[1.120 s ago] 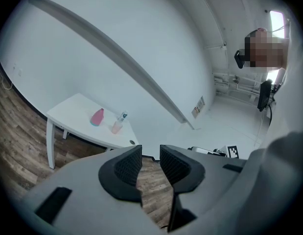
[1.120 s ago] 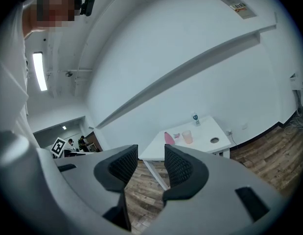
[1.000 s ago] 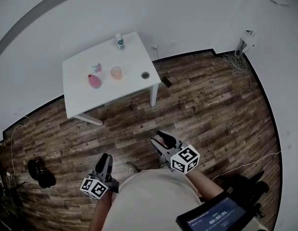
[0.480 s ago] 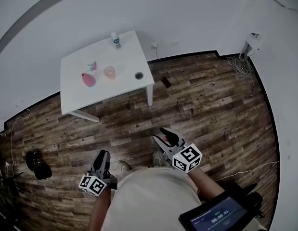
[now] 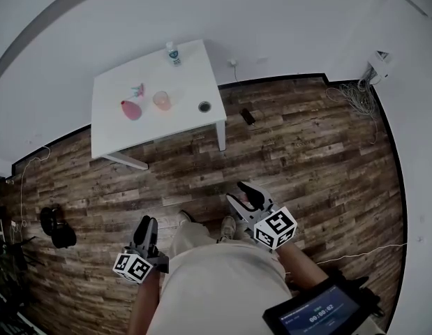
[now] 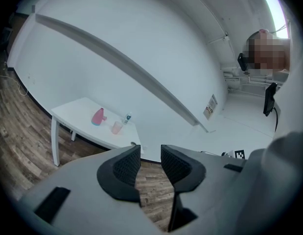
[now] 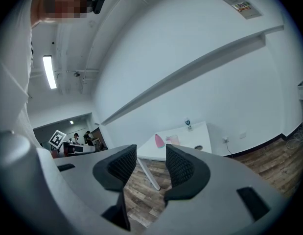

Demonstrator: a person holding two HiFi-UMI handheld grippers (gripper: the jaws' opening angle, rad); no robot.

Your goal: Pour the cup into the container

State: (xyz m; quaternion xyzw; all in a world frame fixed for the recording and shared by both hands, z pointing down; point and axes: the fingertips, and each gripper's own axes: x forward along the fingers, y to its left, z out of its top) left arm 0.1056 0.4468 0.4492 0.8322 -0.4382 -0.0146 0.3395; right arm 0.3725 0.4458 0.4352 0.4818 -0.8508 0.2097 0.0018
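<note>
Facing distant table (image 5: pixel 118 135) bearing cup (image 5: pixel 162 100)

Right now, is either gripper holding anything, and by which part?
Nothing held. Left gripper jaws, just opening, and right gripper jaws stand apart, empty; cup sits on the table.

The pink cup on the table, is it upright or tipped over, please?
Upright: the cup stands on its base on the white table, mouth upward.
</note>
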